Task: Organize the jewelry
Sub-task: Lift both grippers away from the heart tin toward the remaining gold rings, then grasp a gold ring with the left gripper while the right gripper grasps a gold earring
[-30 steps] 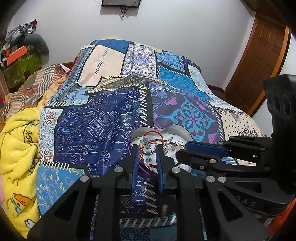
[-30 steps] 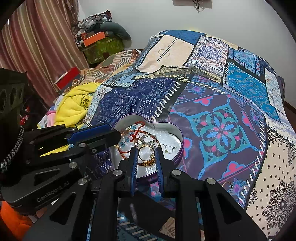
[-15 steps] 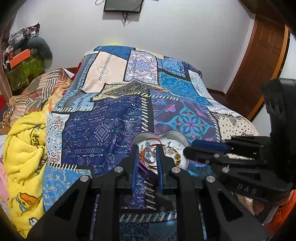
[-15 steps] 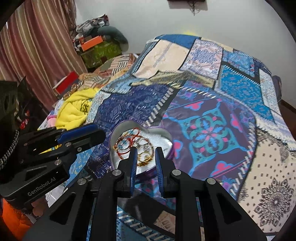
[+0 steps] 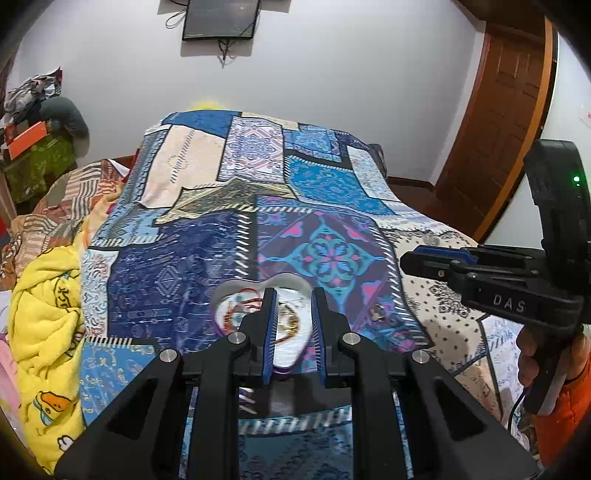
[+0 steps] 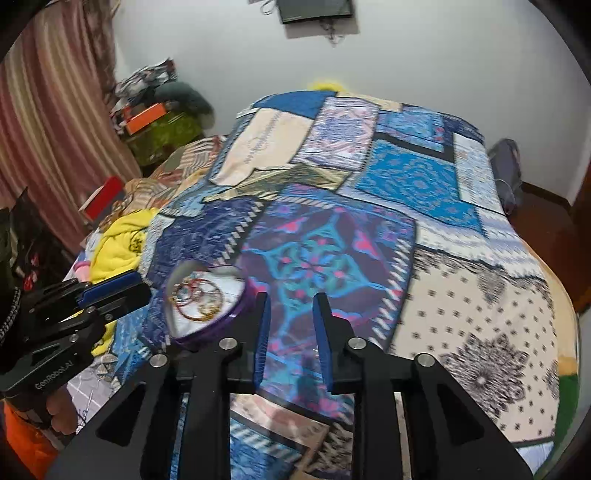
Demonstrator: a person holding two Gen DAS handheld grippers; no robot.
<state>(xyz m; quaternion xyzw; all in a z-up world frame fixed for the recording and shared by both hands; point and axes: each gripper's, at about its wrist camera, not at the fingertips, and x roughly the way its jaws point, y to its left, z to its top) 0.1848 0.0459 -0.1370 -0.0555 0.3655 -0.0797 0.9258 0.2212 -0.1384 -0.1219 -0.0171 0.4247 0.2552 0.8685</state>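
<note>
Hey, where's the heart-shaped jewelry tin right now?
The heart-shaped tin sits on the patchwork bedspread, straight ahead between the left gripper's fingers; in the right wrist view it lies left of the right gripper.

Left wrist view: looks forward along own fingers, low over near end of bed (image 5: pixel 207 258), facing far wall; heart-shaped tin (image 5: pixel 258 295) close, centred between fingers. Right wrist view: set further right, same heading, slightly blurred; tin (image 6: pixel 207 299) left of fingers. Shared: patchwork bedspread, tin, yellow blanket (image 5: pixel 44 325), wall screen (image 6: pixel 314 11). Each view catches other gripper at its edge.
</note>
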